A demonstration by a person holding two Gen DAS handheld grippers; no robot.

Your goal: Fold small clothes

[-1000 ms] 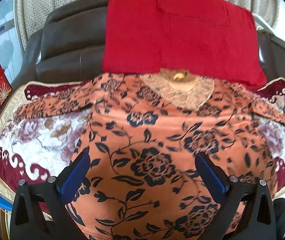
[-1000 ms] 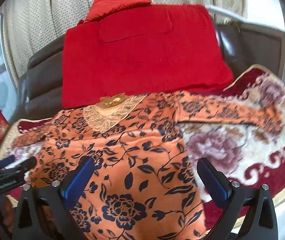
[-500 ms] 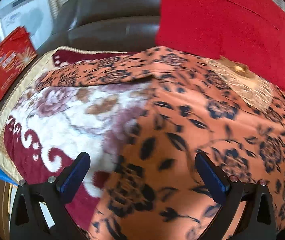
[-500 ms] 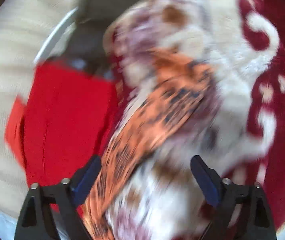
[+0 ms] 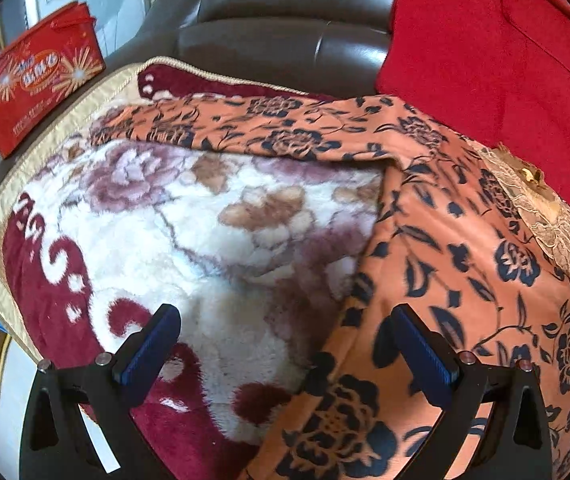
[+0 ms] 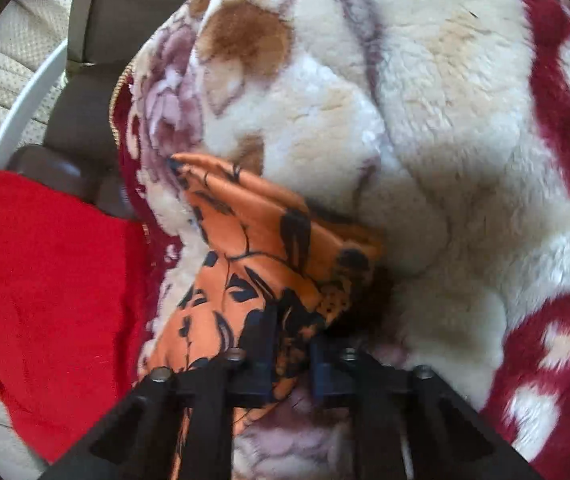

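From my left wrist view, the red gift box (image 5: 33, 80) carries a white logo and small print. I can't read any of it.

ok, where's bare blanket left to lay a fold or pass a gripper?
Free: plush blanket between the orange garment's sleeve, its body and the cream border. Also beside the cuff the right gripper pinches. Crowded: garment side, up to the red cloth.

Orange floral-print top (image 5: 465, 264) spread on the plush flowered blanket (image 5: 189, 236), red fleece cloth (image 5: 497, 52) behind, red printed bag (image 5: 33, 88) far left.
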